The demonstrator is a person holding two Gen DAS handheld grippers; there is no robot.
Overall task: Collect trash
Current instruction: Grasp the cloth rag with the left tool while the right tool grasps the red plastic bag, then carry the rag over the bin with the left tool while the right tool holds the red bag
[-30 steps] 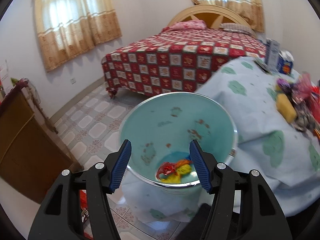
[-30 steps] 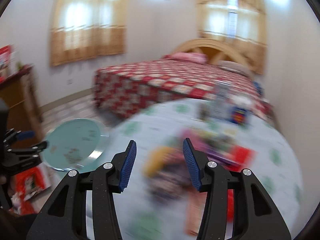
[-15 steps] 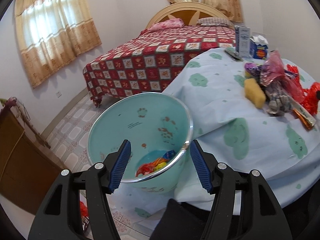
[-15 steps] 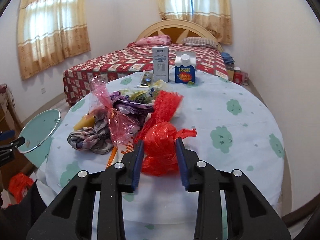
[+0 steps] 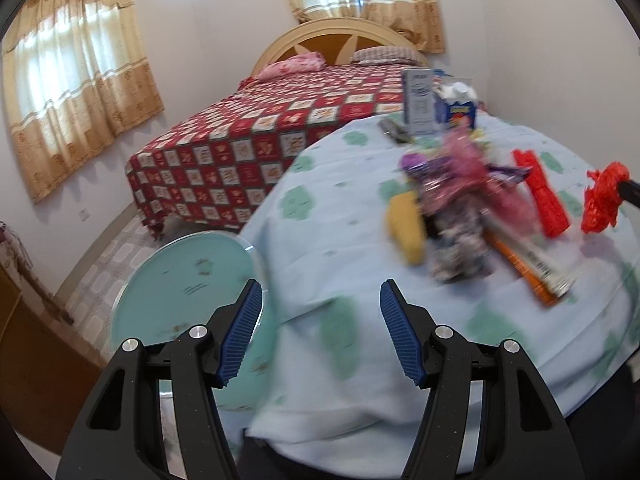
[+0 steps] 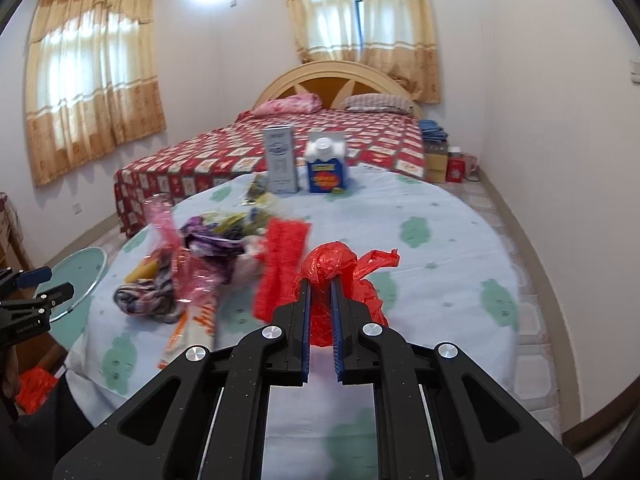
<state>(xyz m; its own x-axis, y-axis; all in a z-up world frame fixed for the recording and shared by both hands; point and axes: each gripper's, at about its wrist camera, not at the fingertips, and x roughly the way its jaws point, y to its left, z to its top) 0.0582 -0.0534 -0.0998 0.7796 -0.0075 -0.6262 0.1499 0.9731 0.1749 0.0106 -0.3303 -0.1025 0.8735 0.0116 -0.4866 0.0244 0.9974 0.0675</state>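
Red plastic bag [image 6: 344, 276] pinched in right tool [image 6: 320, 300], jaws just closed on it. Left tool [image 5: 320, 320] gapes empty; teal bin [image 5: 188, 280] just left of it.

Right gripper [image 6: 320, 316]: jaws had just closed, clamped on red plastic bag [image 6: 340, 268].
Red plastic bag: near table's [image 6: 460, 240] front edge.
Trash pile [image 6: 208, 256]: table's left side.
Cartons [image 6: 304, 164]: far edge.

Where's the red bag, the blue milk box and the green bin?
red plastic bag [image 6: 336, 260], right wrist view, on its crumpled top above the pads.
blue carton [image 6: 327, 172], right wrist view, on its front label.
green bin [image 5: 192, 276], left wrist view, on its inner wall.
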